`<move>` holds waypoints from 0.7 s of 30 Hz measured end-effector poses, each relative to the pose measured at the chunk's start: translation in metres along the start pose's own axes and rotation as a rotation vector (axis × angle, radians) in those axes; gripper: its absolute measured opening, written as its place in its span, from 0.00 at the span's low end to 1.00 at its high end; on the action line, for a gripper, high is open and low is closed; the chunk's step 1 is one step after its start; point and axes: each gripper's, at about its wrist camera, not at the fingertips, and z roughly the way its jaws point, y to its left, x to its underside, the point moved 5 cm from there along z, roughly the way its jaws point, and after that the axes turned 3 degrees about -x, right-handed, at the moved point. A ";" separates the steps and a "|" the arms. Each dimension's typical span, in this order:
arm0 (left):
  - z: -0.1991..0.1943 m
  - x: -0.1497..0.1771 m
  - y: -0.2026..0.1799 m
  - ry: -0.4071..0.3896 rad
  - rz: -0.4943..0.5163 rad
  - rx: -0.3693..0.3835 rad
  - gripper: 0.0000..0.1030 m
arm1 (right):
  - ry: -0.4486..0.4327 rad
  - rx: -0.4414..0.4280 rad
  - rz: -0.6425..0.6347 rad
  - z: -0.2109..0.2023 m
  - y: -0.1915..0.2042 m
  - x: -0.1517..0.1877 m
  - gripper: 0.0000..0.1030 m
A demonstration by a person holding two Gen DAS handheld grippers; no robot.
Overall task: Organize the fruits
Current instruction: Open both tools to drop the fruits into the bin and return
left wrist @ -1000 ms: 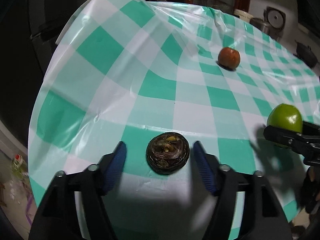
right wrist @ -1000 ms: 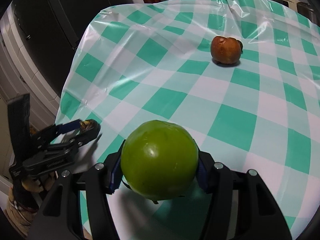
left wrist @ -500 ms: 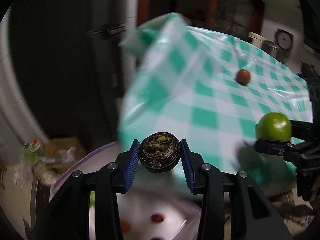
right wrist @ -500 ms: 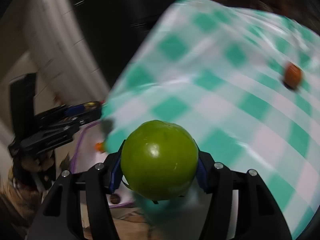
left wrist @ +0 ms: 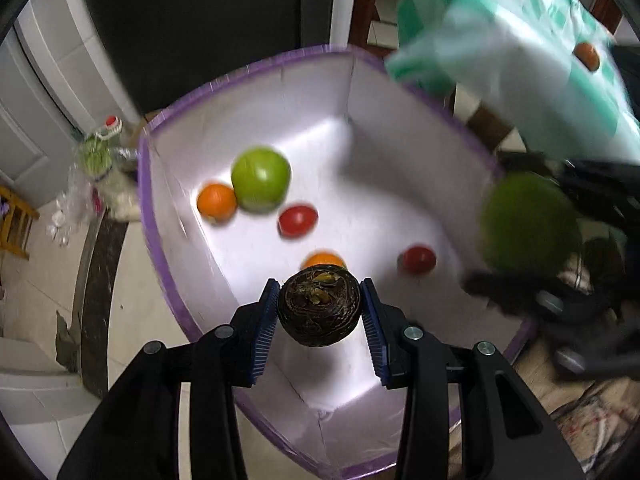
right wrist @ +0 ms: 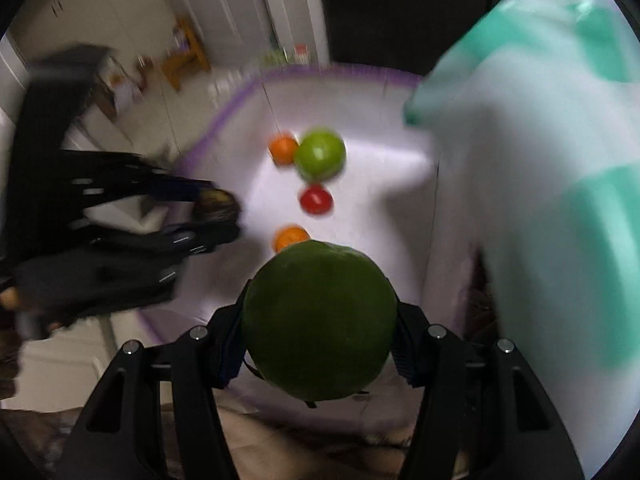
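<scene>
The dark brown fruit [left wrist: 319, 310] is sitting clamped between the blue pads of the left gripper [left wrist: 319, 316], hanging above the white box [left wrist: 384, 128] near its purple-edged front wall. The right gripper [right wrist: 320, 330] is squeezing a large green fruit [right wrist: 320, 326] over the same box, by its right side. Below, a green apple [left wrist: 261, 186], two oranges and two red fruits are lying scattered, leaving bare floor toward the back corner. The checked tablecloth [left wrist: 516, 56] is overhanging the box's right rim.
</scene>
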 end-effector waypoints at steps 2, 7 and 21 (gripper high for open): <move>0.007 0.005 -0.004 0.025 0.011 0.011 0.38 | 0.057 0.018 -0.009 0.019 -0.003 -0.002 0.58; 0.037 0.025 -0.016 0.132 0.023 0.032 0.38 | 0.179 0.071 -0.034 0.061 -0.020 -0.012 0.58; 0.073 0.046 -0.035 0.301 0.045 -0.018 0.40 | 0.375 0.100 0.010 0.110 -0.036 -0.009 0.58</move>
